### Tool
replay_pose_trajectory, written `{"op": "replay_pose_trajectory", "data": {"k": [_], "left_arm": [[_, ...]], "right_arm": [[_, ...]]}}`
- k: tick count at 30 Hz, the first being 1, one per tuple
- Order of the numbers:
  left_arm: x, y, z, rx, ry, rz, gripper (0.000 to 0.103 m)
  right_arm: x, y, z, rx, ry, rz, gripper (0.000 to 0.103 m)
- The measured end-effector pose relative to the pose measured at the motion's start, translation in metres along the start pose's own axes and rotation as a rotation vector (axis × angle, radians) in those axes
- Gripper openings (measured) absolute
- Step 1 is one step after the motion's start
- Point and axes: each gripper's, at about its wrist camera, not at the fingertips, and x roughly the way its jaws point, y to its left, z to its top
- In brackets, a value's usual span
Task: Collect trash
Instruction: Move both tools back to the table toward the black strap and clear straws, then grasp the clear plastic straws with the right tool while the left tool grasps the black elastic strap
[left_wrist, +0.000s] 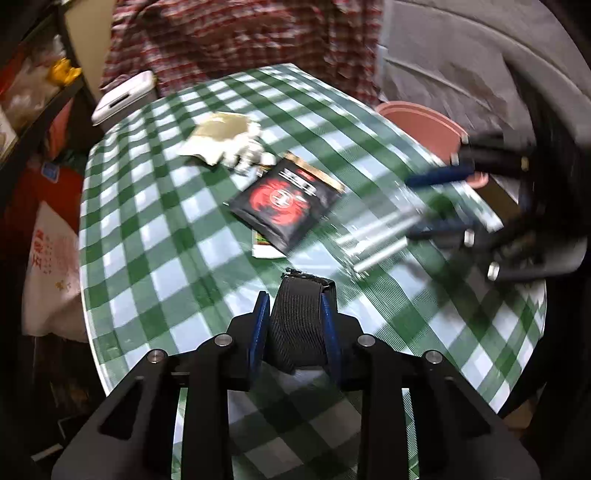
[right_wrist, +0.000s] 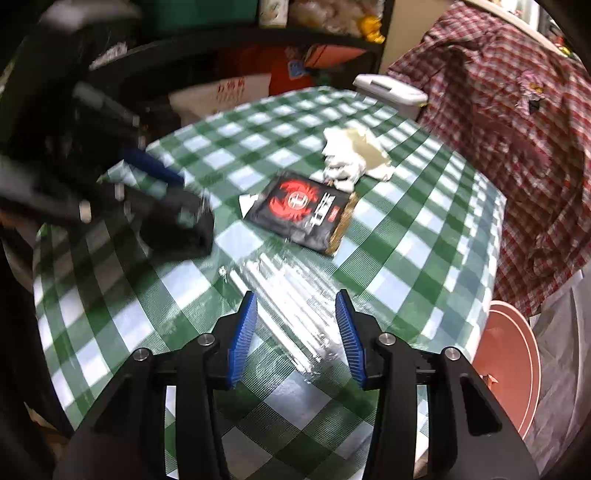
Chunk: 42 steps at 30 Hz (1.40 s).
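Item: clear wrapper (right_wrist: 291, 306), on bench (right_wrist: 110, 314), lower centre of right view, long axis slanting upper left to lower right. Your right tongs (right_wrist: 295, 332) gape just over it, nearer. Left tongs (left_wrist: 295, 325) grasp black strap (left_wrist: 299, 321).

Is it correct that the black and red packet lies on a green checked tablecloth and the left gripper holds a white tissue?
Not quite. The left gripper holds a black woven strap, not a white tissue, as the left wrist view shows. The rest is right: the black and red packet lies on the green checked tablecloth.
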Motion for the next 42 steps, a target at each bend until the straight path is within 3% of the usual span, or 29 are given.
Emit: {"op": "replay_pose_trajectory", "data": {"k": [5,10,15,17,18,22,29,35,42], "left_arm": [[-0.008,0.02,0.013,-0.101,-0.039,0.02,0.028],[0.002,0.041,0.019,-0.196,-0.026,0.076,0.028],[0.019,0.064,0.017,-0.324,0.016,0.075,0.028],[0.021,0.07,0.017,-0.355,0.024,0.045,0.031],[0.022,0.072,0.017,-0.369,0.031,0.023,0.038],[0.025,0.07,0.015,-0.371,0.07,-0.021,0.059],[0.032,0.063,0.011,-0.317,0.112,0.016,0.059],[0.027,0.064,0.015,-0.31,0.098,0.023,0.03],[0.015,0.067,0.02,-0.329,0.053,0.031,0.018]], "right_arm": [[0.018,0.001,-0.004,-0.035,0.062,-0.017,0.047],[0.025,0.0,-0.003,-0.048,0.083,-0.016,0.046],[0.026,0.002,-0.002,-0.064,0.093,-0.016,0.021],[0.022,0.001,0.0,-0.067,0.085,-0.014,0.011],[0.02,0.0,0.001,-0.062,0.078,-0.011,0.008],[0.009,-0.009,0.005,-0.021,0.049,0.001,0.006],[0.002,-0.018,0.011,0.027,0.026,0.003,0.006],[-0.002,-0.023,0.012,0.039,0.015,-0.006,0.006],[-0.015,-0.032,0.012,0.078,-0.016,-0.025,0.005]]}}
